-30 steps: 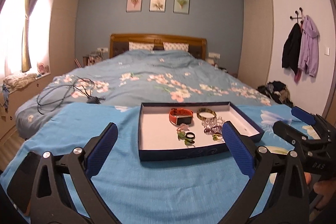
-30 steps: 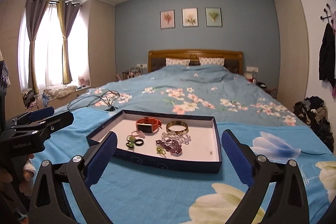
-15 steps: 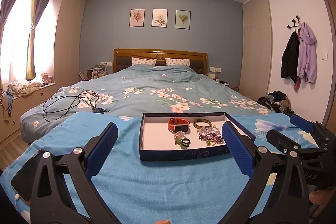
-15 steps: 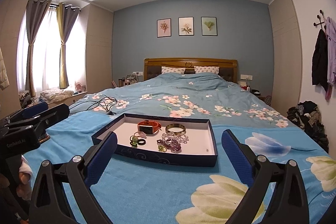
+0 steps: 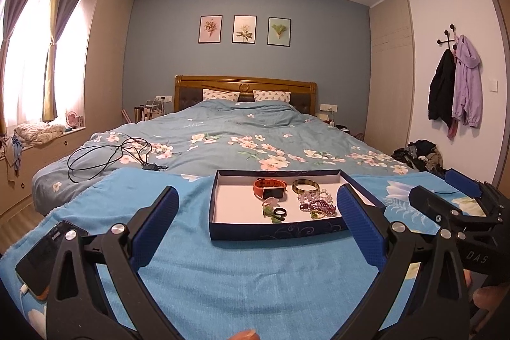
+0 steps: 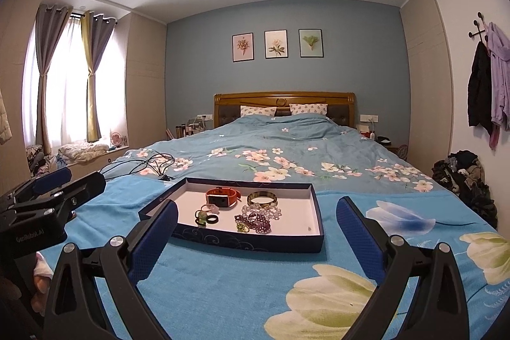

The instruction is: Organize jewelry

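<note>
Both tongs, left (image 5: pixel 255 214) and right (image 6: pixel 256 223), gape wide and empty short of the tray (image 6: pixel 248 242) on the bed's near end, so I'd dip one squarely over the orange watch (image 6: pixel 222 197), clear of the tangled beads (image 6: pixel 259 217).

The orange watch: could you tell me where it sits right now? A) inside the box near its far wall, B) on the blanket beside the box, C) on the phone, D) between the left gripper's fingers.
A: the orange watch lies on the white floor of the box, near the far wall, next to the gold bangle.
</note>
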`<state>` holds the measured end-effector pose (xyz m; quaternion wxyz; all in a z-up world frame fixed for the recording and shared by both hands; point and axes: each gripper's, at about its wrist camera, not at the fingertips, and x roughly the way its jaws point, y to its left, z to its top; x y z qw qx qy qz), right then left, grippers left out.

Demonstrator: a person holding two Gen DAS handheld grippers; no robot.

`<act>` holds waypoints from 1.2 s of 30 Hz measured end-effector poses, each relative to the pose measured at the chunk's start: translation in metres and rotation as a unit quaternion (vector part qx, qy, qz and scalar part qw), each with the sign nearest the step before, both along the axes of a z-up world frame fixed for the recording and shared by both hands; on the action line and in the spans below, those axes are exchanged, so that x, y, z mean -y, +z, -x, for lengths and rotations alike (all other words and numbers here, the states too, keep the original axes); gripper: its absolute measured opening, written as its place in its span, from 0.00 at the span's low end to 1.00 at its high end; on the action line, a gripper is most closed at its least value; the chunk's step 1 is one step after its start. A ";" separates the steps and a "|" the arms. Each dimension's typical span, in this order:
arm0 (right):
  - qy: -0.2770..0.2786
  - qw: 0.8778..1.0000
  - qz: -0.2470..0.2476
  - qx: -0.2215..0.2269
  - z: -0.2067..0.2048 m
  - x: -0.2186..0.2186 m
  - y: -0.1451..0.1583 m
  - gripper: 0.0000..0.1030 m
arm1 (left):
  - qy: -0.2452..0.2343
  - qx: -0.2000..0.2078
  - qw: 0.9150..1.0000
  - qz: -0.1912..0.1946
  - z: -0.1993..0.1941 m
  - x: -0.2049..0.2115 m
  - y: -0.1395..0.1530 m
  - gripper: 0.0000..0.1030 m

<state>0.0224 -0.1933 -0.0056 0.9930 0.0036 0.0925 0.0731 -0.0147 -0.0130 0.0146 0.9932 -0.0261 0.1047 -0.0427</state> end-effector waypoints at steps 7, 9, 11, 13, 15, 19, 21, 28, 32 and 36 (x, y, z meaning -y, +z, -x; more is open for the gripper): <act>-0.001 1.000 -0.001 0.003 0.002 0.000 0.000 0.93 | -0.001 0.003 1.000 -0.002 0.003 0.002 0.001 0.95; -0.002 1.000 -0.002 0.005 0.003 0.001 0.000 0.93 | 0.000 0.005 1.000 -0.005 0.003 0.003 0.001 0.95; -0.002 1.000 -0.003 0.006 0.004 0.001 0.000 0.93 | 0.000 0.006 1.000 -0.005 0.004 0.003 0.001 0.95; -0.004 1.000 -0.004 0.009 0.007 0.002 0.000 0.93 | 0.000 0.006 1.000 -0.005 0.004 0.004 0.001 0.95; -0.004 1.000 -0.005 0.009 0.007 0.002 0.001 0.93 | 0.001 0.007 1.000 -0.005 0.004 0.004 0.001 0.95; -0.005 1.000 -0.005 0.010 0.008 0.003 0.002 0.93 | 0.001 0.007 1.000 -0.006 0.004 0.005 0.001 0.95; -0.005 1.000 -0.006 0.010 0.009 0.004 0.002 0.93 | 0.001 0.006 1.000 -0.006 0.004 0.005 0.001 0.95; -0.006 1.000 -0.008 0.010 0.009 0.005 0.003 0.93 | -0.001 0.006 1.000 -0.006 0.003 0.004 0.000 0.95; -0.006 1.000 -0.008 0.011 0.010 0.006 0.003 0.93 | 0.000 0.007 1.000 -0.007 0.003 0.004 0.001 0.95; -0.006 1.000 -0.009 0.009 0.011 0.006 0.003 0.93 | 0.002 0.008 1.000 -0.006 0.002 0.004 0.001 0.95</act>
